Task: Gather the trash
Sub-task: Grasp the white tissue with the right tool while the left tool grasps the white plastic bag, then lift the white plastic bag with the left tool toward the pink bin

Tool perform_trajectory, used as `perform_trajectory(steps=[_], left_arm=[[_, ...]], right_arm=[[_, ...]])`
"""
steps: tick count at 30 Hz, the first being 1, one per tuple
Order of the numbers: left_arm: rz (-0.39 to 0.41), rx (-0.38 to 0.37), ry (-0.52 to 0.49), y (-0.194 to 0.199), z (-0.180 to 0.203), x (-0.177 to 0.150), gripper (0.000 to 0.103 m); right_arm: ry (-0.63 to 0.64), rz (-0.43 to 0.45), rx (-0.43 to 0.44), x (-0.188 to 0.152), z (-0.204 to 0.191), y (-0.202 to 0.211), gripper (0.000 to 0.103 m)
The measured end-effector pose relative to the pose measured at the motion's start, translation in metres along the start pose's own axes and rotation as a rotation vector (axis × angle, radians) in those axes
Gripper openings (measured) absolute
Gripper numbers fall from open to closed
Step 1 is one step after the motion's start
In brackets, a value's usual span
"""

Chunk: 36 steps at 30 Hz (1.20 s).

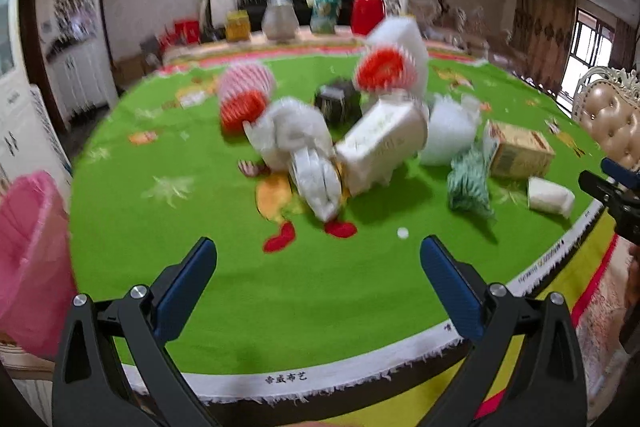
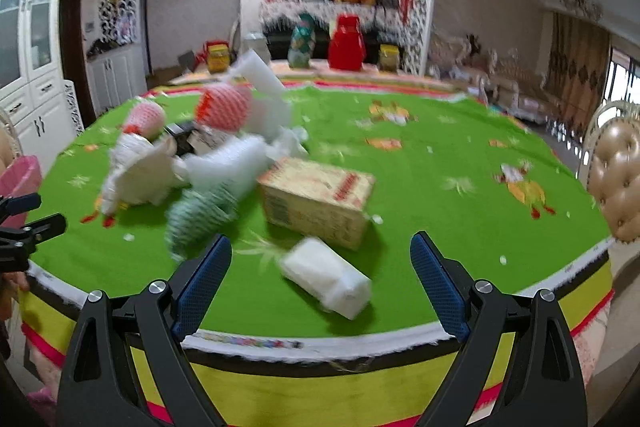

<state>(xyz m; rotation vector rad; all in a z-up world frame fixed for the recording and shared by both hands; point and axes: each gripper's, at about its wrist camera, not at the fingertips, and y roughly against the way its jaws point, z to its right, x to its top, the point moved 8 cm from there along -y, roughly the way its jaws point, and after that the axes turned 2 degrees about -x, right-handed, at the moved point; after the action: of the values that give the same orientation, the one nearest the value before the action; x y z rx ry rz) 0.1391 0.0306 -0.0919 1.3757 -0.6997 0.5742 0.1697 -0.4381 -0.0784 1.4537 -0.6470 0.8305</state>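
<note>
Two claws, both with jaws spread wide and nothing between them: the left claw hangs over bare green cloth short of the pile, the right claw sits just above the white foam wrap at the near edge of the worktop.

The trash lies heaped left of centre on the worktop. As far as the blur allows, I count three foam fruit nets with orange-red in them (two at the left of the pile, one at the back), one green net, one brown carton, one white box tilted on the heap, one dark box, and several white foam pieces whose number I cannot settle.

Nearly all of it looks light and soft. Nets and foam should crush under the jaws, so pinching across the middle suits them. The cartons look stiffer; take them across a narrow side or a flap. A pink bin stands at the left.
</note>
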Motion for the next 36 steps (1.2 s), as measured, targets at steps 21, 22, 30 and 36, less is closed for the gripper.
perform_trajectory(steps=[21,22,30,36], left_arm=[[-0.198,-0.03,0.055,-0.077,-0.019,0.011,0.081],[-0.191,-0.023,0.049,-0.081,-0.018,0.015,0.081],[-0.182,-0.023,0.043,-0.102,-0.012,0.032,0.064],[-0.164,-0.034,0.013,-0.101,-0.011,0.031,0.044]], right_arm=[[0.075,-0.259,0.066,-0.029,-0.008,-0.073,0.04],[0.082,-0.253,0.065,-0.029,-0.009,-0.071,0.039],[0.085,-0.223,0.076,-0.029,-0.019,-0.056,0.038],[0.06,-0.208,0.092,-0.029,-0.022,-0.051,0.038]])
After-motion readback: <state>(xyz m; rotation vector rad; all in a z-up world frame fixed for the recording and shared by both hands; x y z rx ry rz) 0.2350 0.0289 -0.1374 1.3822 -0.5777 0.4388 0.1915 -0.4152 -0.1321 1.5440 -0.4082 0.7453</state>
